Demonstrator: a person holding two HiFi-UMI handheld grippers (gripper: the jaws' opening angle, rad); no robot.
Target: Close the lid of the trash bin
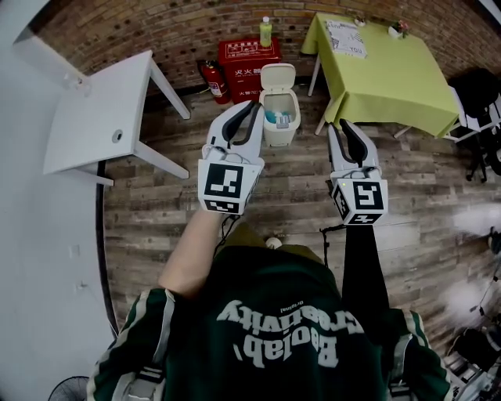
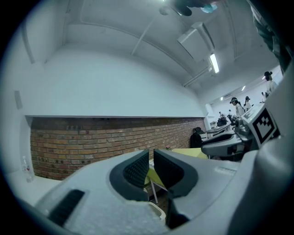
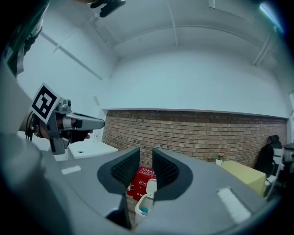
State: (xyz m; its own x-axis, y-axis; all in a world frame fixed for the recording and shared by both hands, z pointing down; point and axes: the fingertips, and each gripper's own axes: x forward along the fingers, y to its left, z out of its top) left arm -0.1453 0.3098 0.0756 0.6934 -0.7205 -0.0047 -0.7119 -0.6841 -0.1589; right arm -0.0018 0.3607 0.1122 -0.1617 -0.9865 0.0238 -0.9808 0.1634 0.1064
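- Trash bin [image 1: 279, 119]: its lid [image 1: 278, 77] stands upright, open, untouched by your fingers.
- Your left gripper [image 2: 151, 158] has its fingers slightly apart, your right gripper [image 3: 146, 158] has them wider; both are empty.
- The bin sits on the floor [image 1: 438, 204], in front of the red box [image 1: 249, 56] and left of the green desk [image 1: 383, 70].
- Nothing is done yet; the lid is still to be pushed down.

Cream trash bin [image 1: 280, 135]; red box [image 1: 249, 56]; lime tablecloth [image 1: 391, 78]; red-brown brick wall [image 1: 156, 23].
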